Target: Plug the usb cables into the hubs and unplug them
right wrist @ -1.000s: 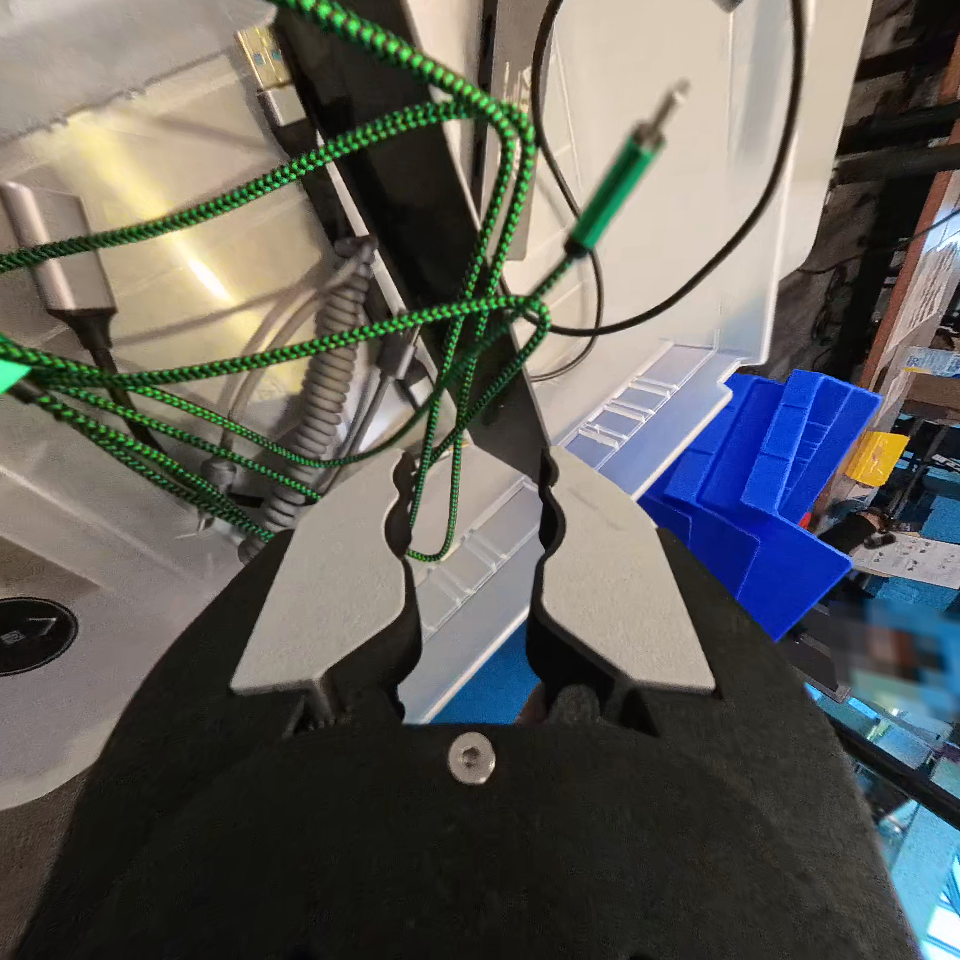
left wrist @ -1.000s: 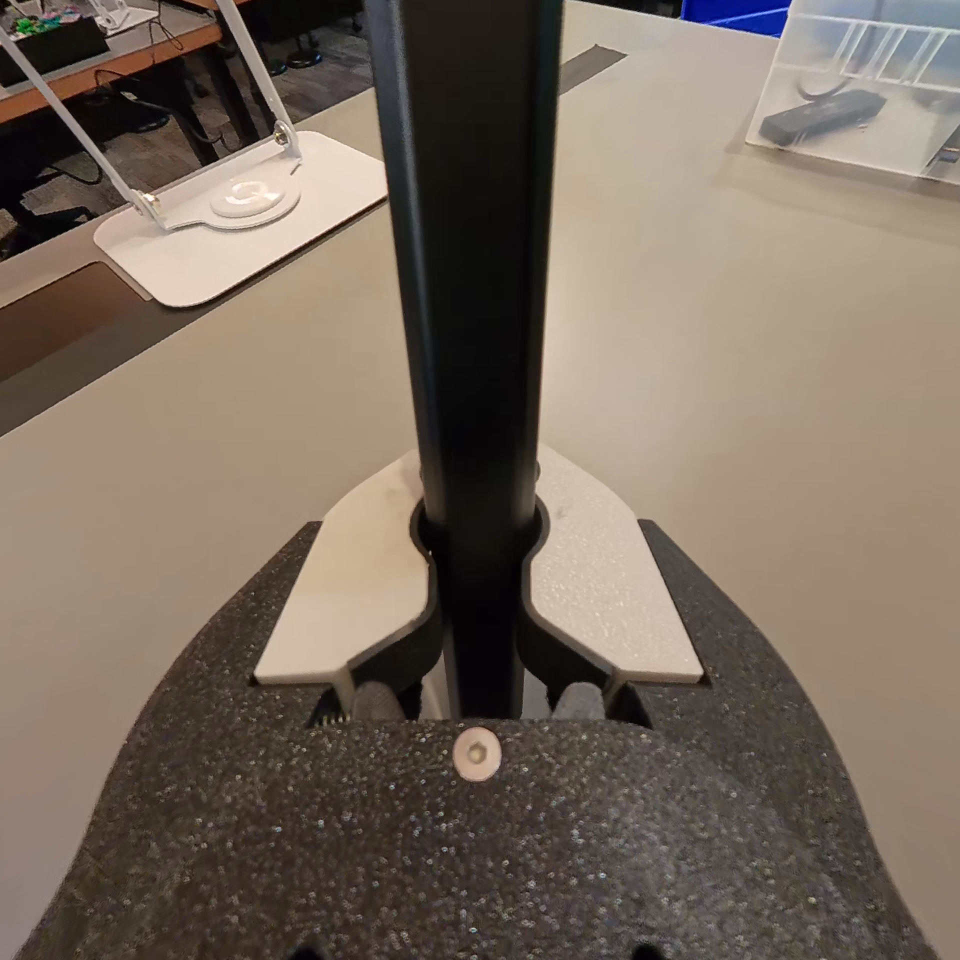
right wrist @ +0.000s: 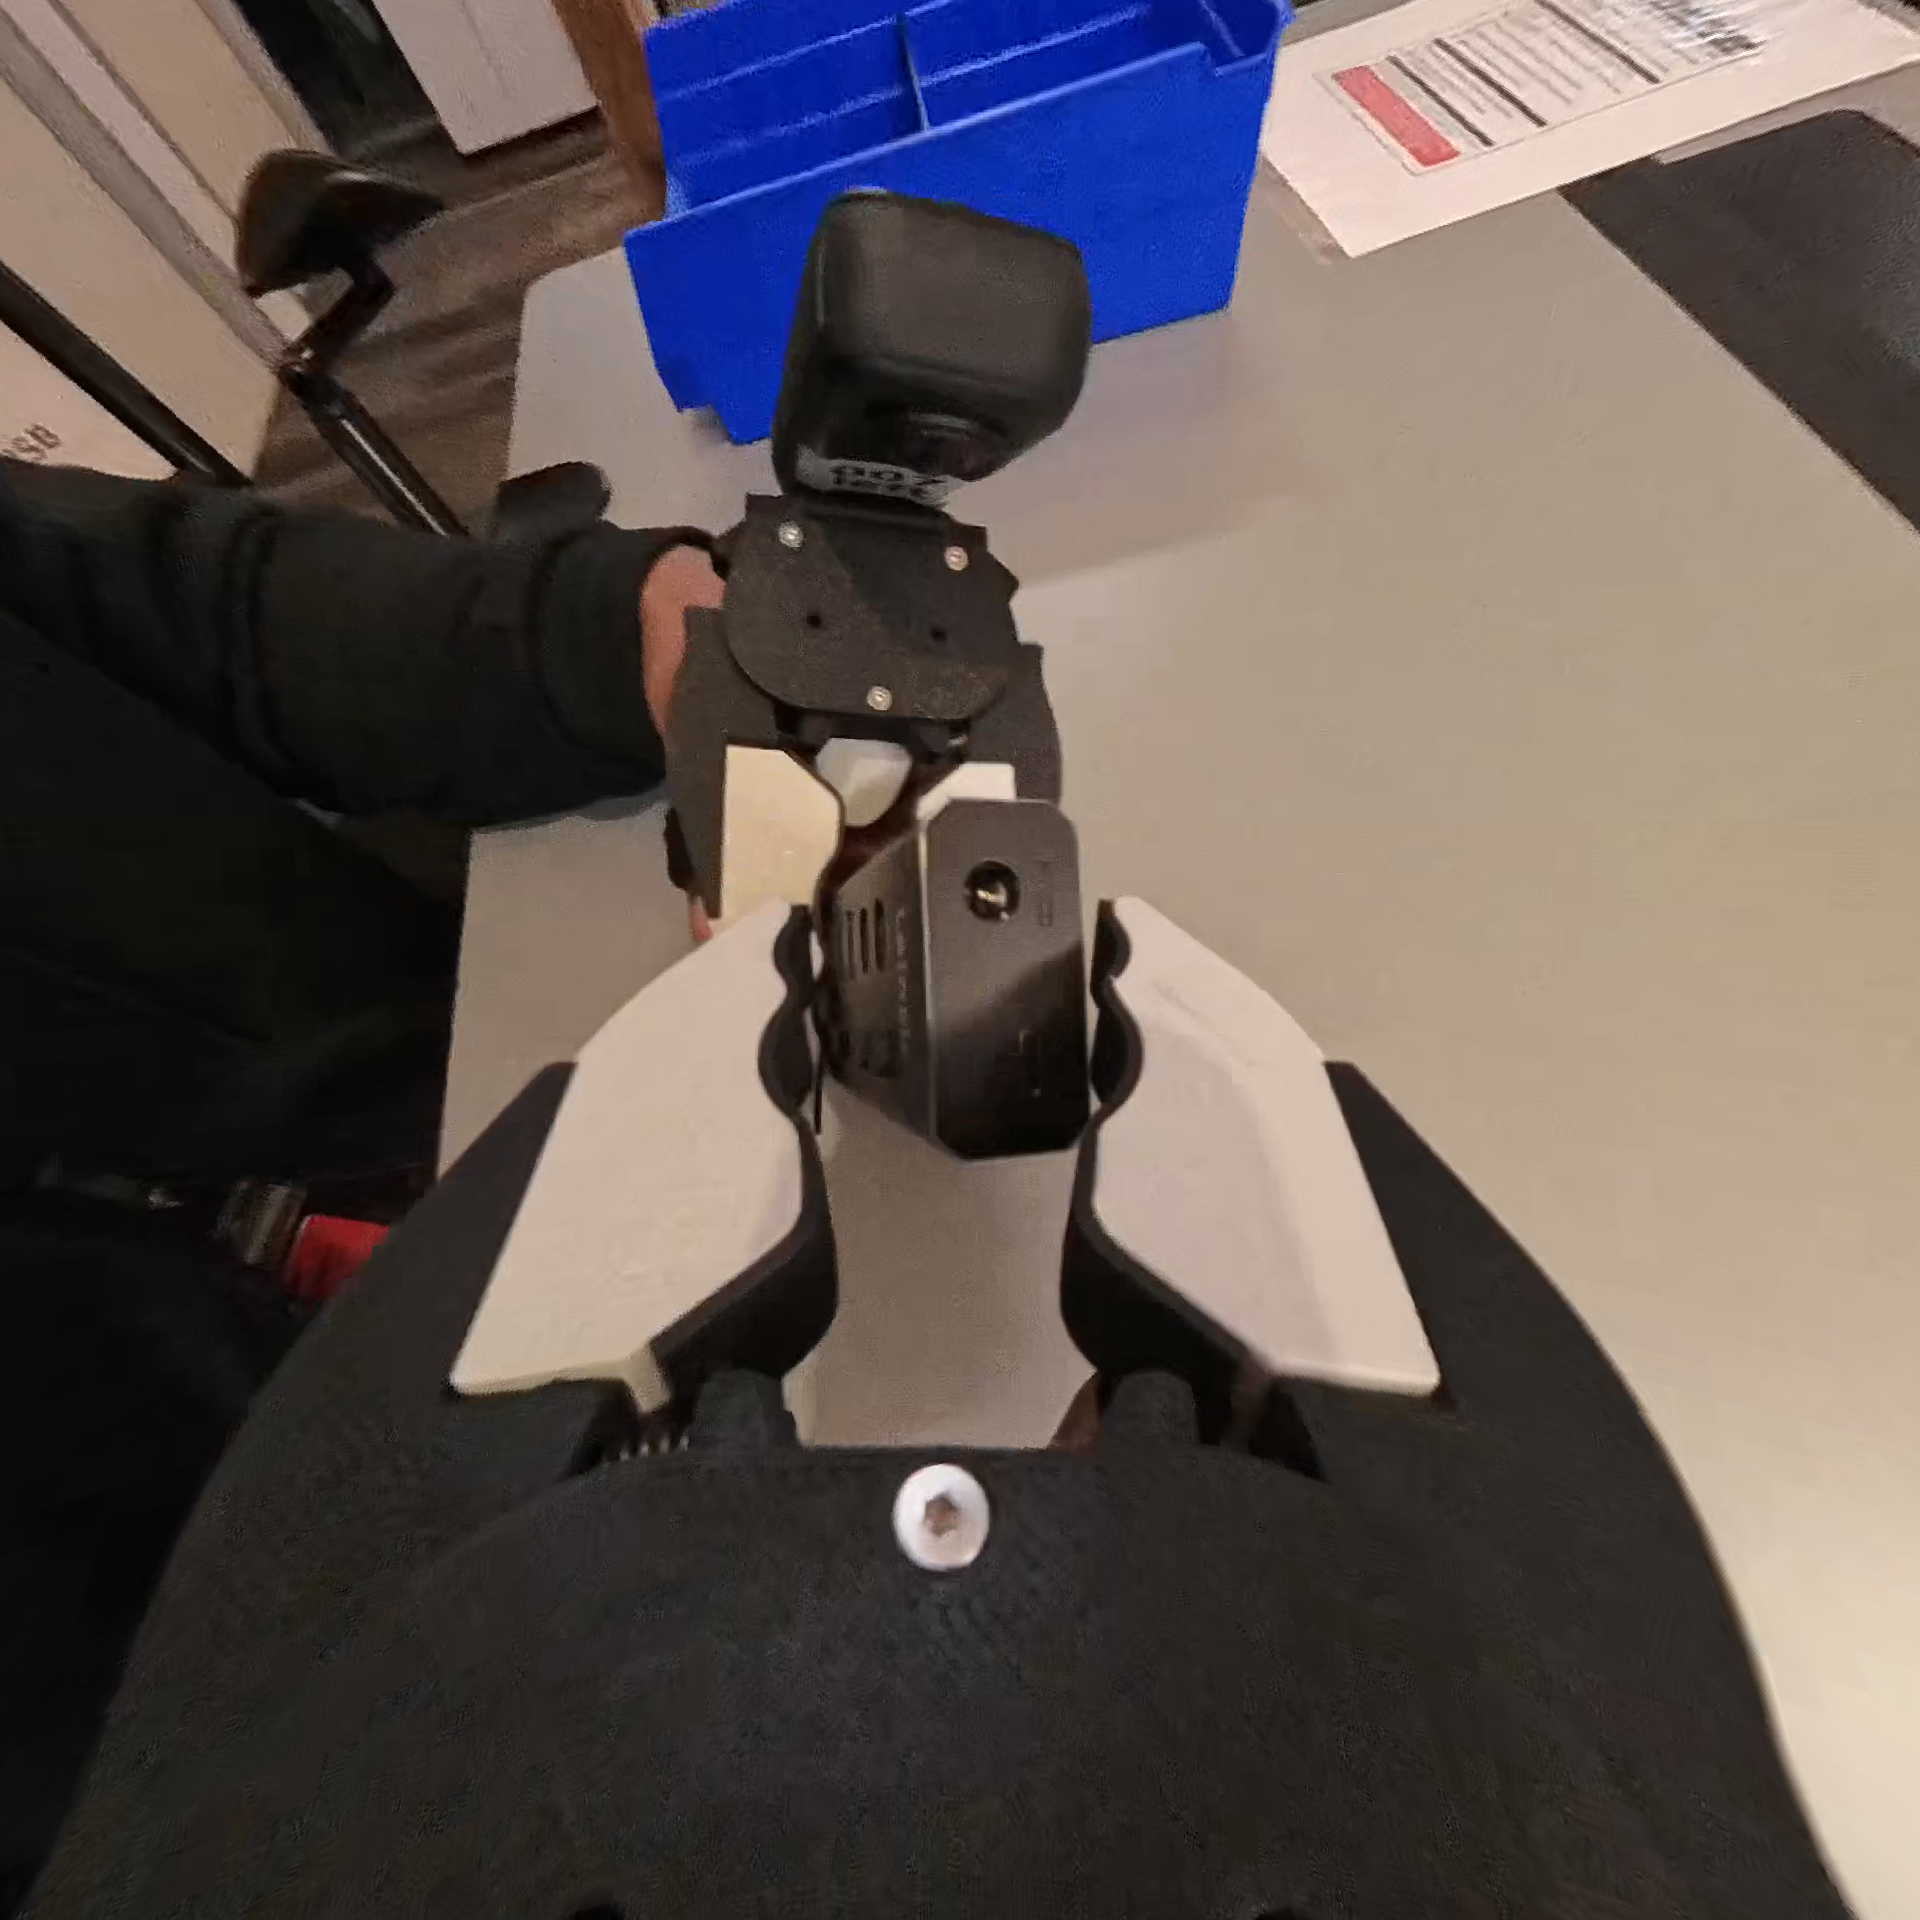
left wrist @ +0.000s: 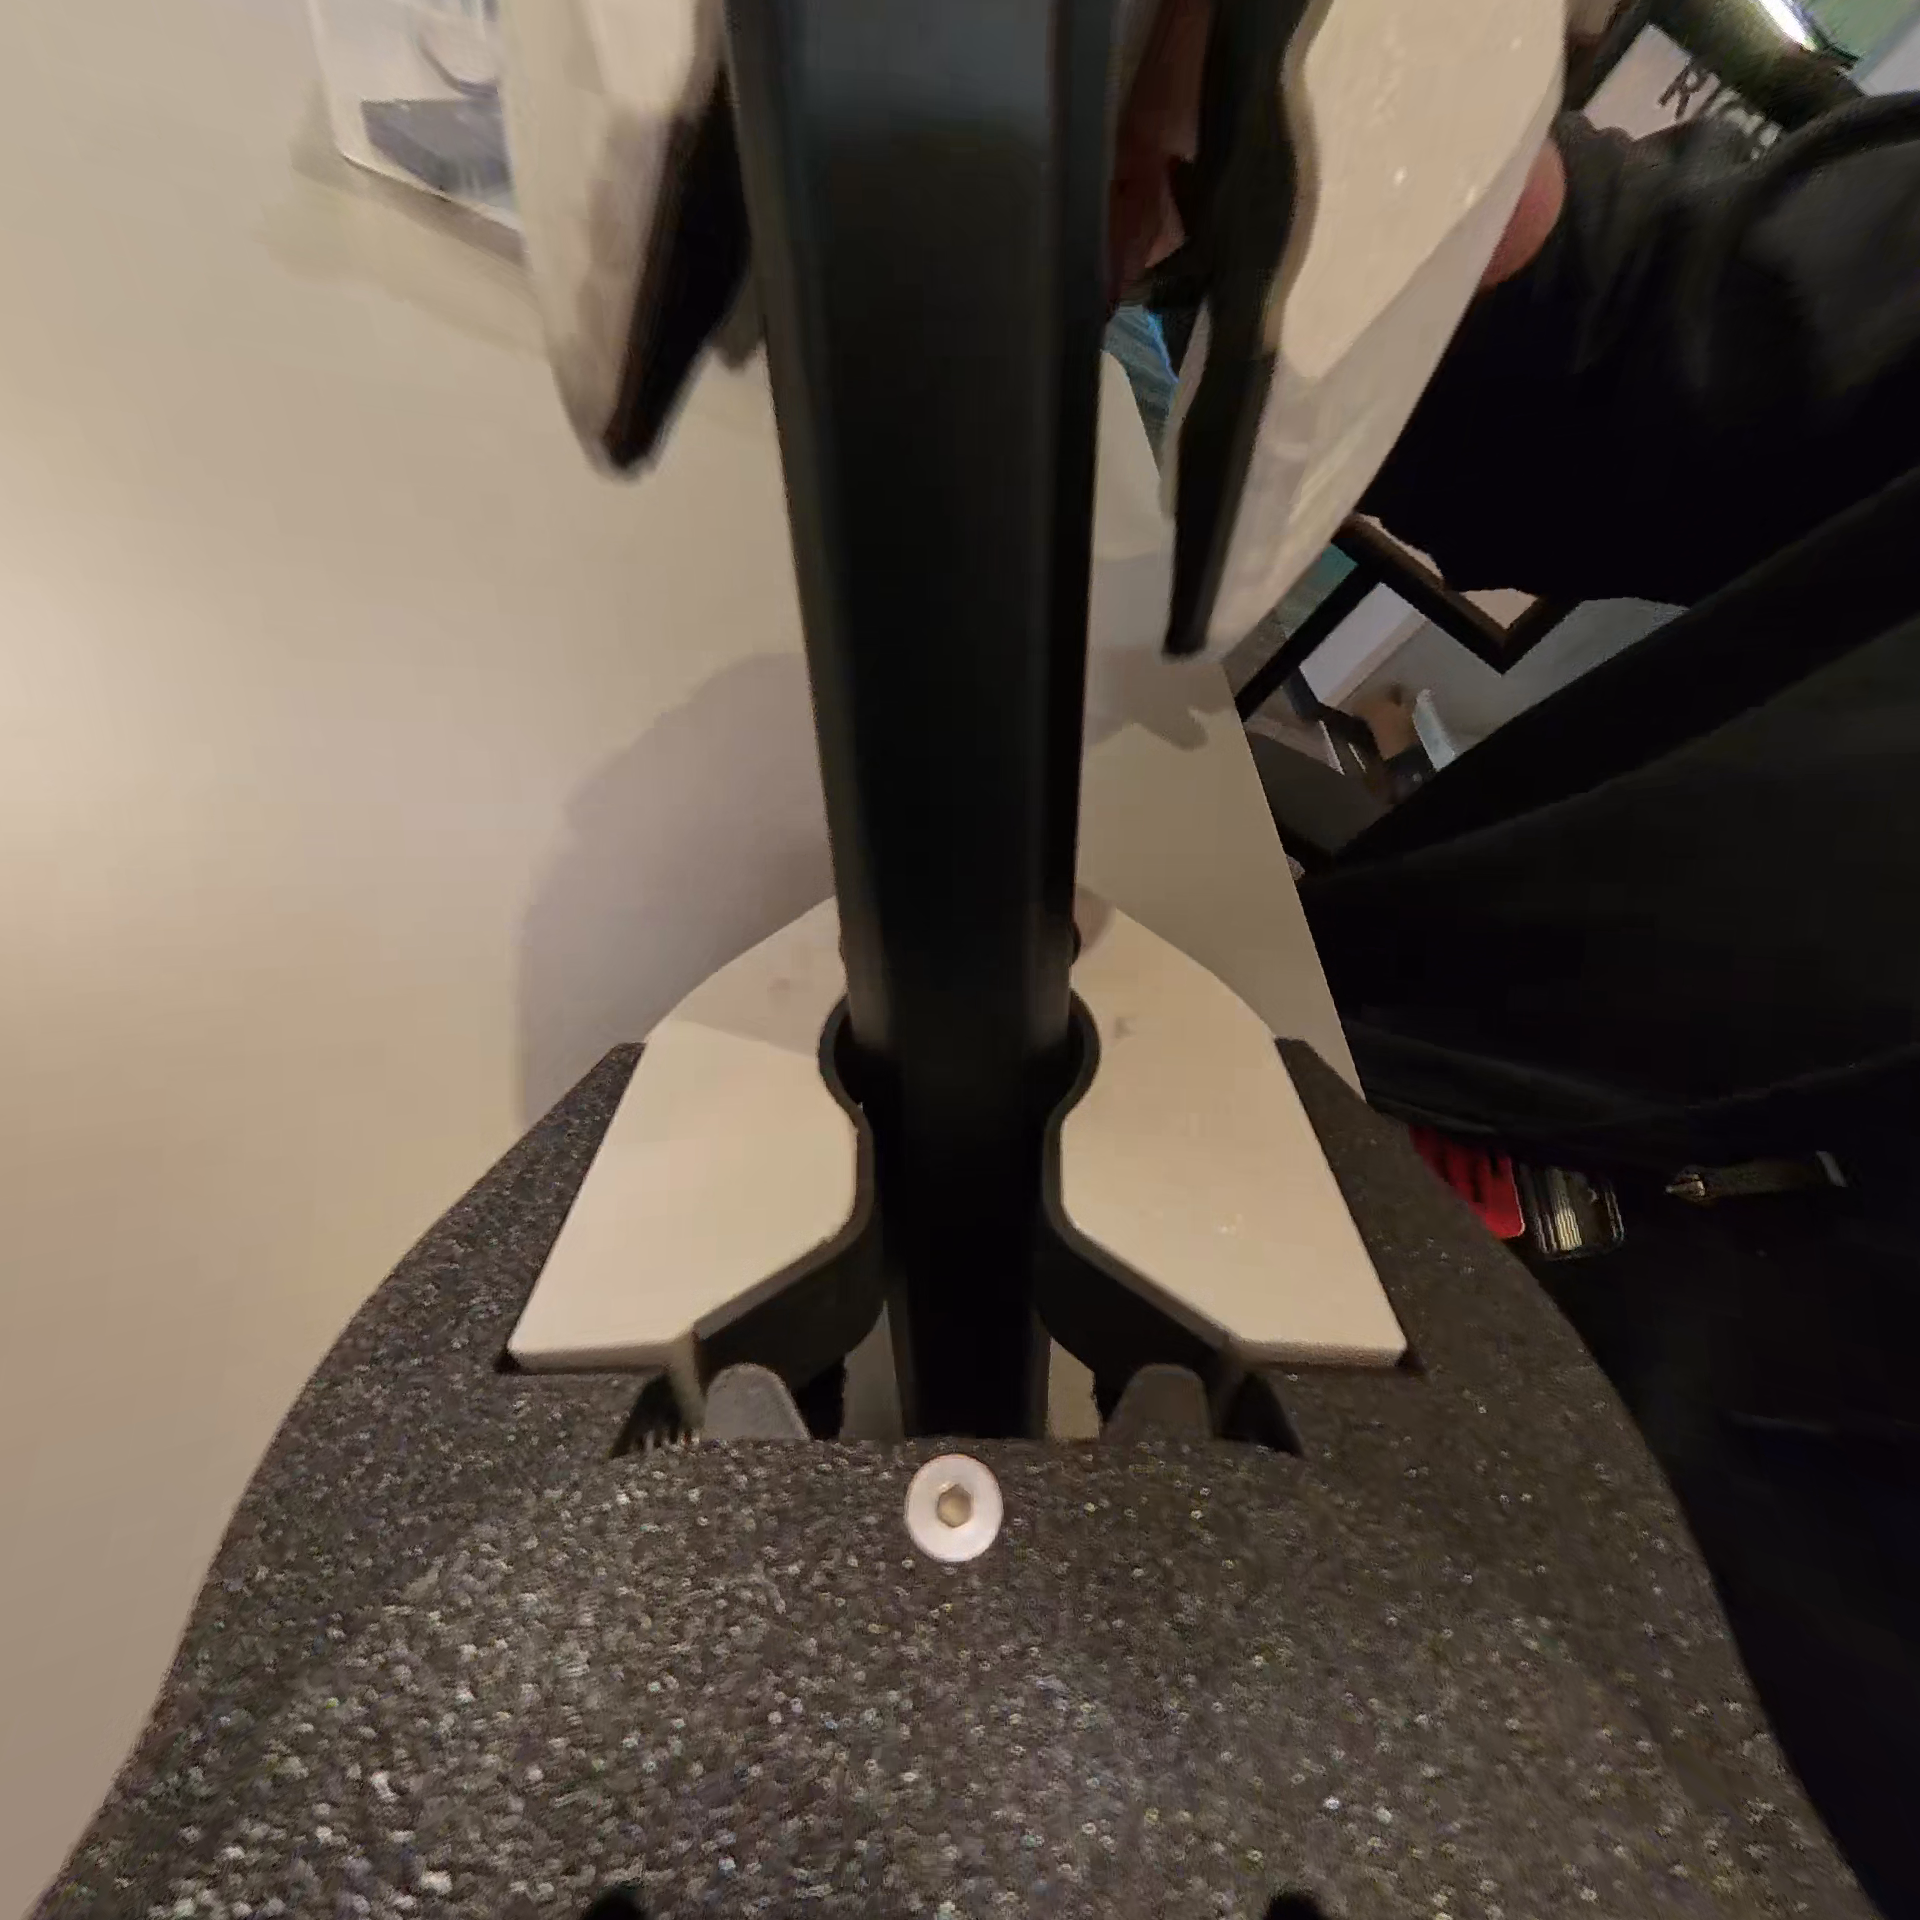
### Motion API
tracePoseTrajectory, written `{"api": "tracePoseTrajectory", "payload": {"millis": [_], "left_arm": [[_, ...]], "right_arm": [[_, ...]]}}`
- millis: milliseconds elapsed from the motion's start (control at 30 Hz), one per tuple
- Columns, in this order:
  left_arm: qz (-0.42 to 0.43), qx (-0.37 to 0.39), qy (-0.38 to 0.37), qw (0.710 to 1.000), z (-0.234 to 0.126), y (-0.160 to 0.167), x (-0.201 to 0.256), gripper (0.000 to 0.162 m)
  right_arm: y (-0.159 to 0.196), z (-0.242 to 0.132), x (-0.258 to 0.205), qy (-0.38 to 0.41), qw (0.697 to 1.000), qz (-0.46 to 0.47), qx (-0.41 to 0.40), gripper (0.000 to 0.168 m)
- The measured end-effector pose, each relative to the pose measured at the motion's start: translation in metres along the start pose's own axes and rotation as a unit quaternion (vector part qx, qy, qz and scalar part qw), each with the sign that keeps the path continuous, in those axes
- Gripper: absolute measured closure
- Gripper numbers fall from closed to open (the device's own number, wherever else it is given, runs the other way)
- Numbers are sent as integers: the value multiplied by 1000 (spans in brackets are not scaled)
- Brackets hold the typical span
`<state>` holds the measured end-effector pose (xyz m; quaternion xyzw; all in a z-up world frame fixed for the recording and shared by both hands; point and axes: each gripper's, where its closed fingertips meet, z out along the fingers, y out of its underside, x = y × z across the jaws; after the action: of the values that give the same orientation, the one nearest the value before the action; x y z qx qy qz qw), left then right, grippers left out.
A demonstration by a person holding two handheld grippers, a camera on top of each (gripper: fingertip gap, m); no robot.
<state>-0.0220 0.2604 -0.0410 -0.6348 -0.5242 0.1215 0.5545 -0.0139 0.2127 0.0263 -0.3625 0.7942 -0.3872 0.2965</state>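
Both claws meet over the pale table (right wrist: pixel 1455 727). Left gripper (left wrist: pixel 961 997) is clenched on a long black hub (left wrist: pixel 935 582), which runs straight out from between its white fingers (left wrist: pixel 707 1174); that grip matches a second ago, but the white lamp base that lay ahead of it then is gone, and the far end of the hub now reaches in between the two blurred white fingers of the right gripper (right wrist: pixel 940 997).

From the right wrist view, that claw stands released, its fingers (right wrist: pixel 665 1164) spread either side of the hub's end face with a gap on each side, touching neither. A second ago it hung over a clear bin full of green braided cable; now no cable shows near it.

Only the right view shows the left tool head-on: its black body, the camera (right wrist: pixel 925 343) on top, a hand (right wrist: pixel 670 634) in a dark sleeve behind it, and a blue bin (right wrist: pixel 1039 177) and a printed sheet (right wrist: pixel 1558 94) beyond. Only the left view shows the hub's full length.
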Motion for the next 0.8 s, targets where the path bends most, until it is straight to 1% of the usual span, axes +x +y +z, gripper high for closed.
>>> {"api": "tracePoseTrajectory", "payload": {"millis": [67,133,167,200,233,333,400,467,533,600,667,700,733,800], "left_arm": [[12,-15,-2,1000,3,5,1,132],[10,-3,-12,1000,4,1,-1,129],[3,10,-22,1000,2,-4,-4,124],[-3,28,-36,999,-1,-10,-8,119],[-3,45,-53,998,-6,-16,-12,112],[15,105,-102,989,-29,-35,-21,111],[14,135,-113,984,-41,-43,-23,112],[10,142,-122,982,-46,-45,-25,114],[12,139,-125,982,-45,-43,-26,116],[12,132,-127,983,-41,-41,-27,118],[12,122,-126,984,-36,-39,-28,118],[11,118,-126,985,-33,-37,-29,119],[11,113,-127,985,-31,-35,-30,119],[11,105,-129,986,-28,-32,-31,120]], "right_arm": [[2,2,-2,2,1000,-5,-4,133],[5,-3,-3,7,1000,3,-14,136],[4,-7,-5,11,1000,8,-11,140],[5,-13,-5,21,1000,9,-11,141],[6,-22,-2,43,999,1,-12,141],[5,-64,13,124,992,-11,-6,141],[2,-110,29,180,984,-2,10,141],[-2,-169,48,248,968,15,37,142],[-5,-237,66,329,942,25,62,142],[0,-305,82,416,907,31,65,141],[17,-362,98,493,869,42,33,141],[29,-385,106,519,853,55,19,141],[41,-403,113,534,842,72,8,141],[64,-427,125,535,837,113,16,141]]}}
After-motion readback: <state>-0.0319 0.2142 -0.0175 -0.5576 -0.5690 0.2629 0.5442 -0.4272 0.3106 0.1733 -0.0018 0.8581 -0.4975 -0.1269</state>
